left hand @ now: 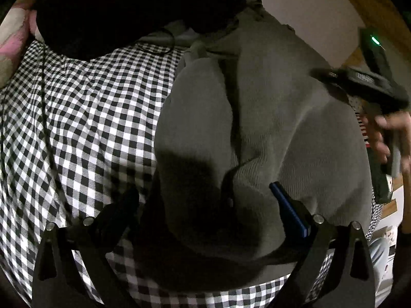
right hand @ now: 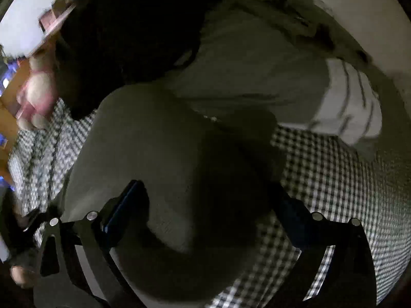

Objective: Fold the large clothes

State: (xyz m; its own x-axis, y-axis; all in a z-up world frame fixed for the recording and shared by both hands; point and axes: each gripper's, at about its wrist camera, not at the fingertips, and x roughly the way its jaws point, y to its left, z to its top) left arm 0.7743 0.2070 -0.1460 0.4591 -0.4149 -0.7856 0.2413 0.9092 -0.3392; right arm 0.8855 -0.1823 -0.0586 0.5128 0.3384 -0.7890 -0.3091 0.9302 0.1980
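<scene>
Home bedrm: gingham bedsheet (left hand: 84, 118), wood bedframe (left hand: 370, 2)

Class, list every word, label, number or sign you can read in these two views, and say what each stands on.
No text can be read for certain.
Pale lettering on the right gripper's black body, seen from the left wrist view: too blurred to read.
Grey garment, checked cloth: no print visible.

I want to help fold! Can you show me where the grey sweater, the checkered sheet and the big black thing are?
grey sweater (left hand: 269, 102): left wrist view, middle of its body.
checkered sheet (left hand: 90, 128): left wrist view, bare patch left of sweater.
black thing (left hand: 123, 10): left wrist view, its dark middle.
</scene>
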